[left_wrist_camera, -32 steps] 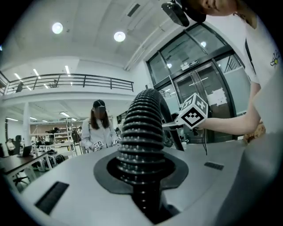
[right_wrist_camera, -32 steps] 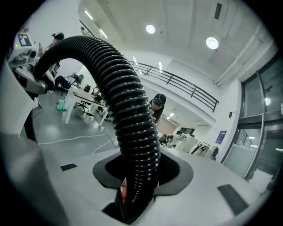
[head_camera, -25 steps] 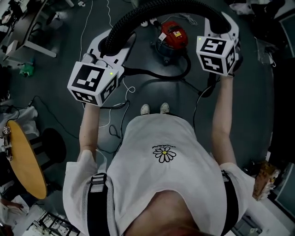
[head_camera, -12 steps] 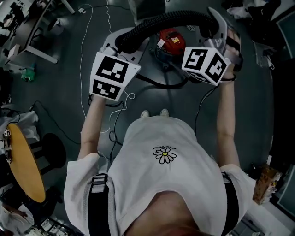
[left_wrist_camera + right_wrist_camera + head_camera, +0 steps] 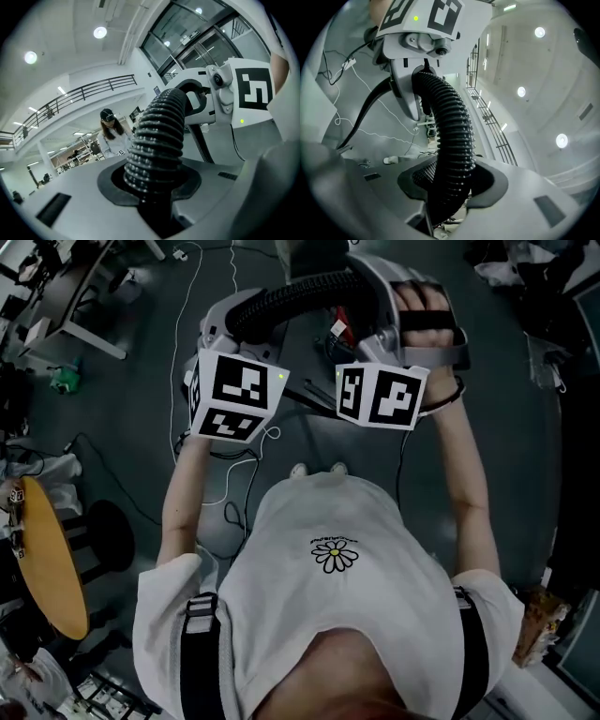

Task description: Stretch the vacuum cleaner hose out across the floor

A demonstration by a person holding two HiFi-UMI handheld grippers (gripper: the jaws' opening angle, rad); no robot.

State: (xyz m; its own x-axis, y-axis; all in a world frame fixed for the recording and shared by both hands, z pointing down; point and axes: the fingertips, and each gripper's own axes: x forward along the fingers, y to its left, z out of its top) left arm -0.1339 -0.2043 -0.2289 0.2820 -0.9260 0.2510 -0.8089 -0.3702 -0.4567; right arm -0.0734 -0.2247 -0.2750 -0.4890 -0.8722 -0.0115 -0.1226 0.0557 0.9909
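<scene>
A black ribbed vacuum hose (image 5: 291, 294) arcs between my two grippers, held up at chest height above the dark floor. My left gripper (image 5: 228, 322) is shut on the hose (image 5: 161, 131); its jaws have just been opening slightly, with the hose still seated between them. My right gripper (image 5: 367, 298) is shut on the hose (image 5: 450, 122) a short span away, and the two marker cubes sit close together. A sliver of the red vacuum cleaner (image 5: 339, 328) shows behind the right gripper. Each gripper view shows the other gripper at the far end of the hose.
A round wooden table (image 5: 47, 559) stands at the left and a desk (image 5: 66, 306) at the top left. White cables (image 5: 178, 334) and a black cable (image 5: 408, 442) trail over the floor. The person's shoes (image 5: 317, 468) show below the grippers. Another person (image 5: 110, 131) stands farther off.
My right gripper has swung left toward the left one and rolled, so the hose arc is narrower and the vacuum cleaner is mostly hidden. My left gripper has rolled a little.
</scene>
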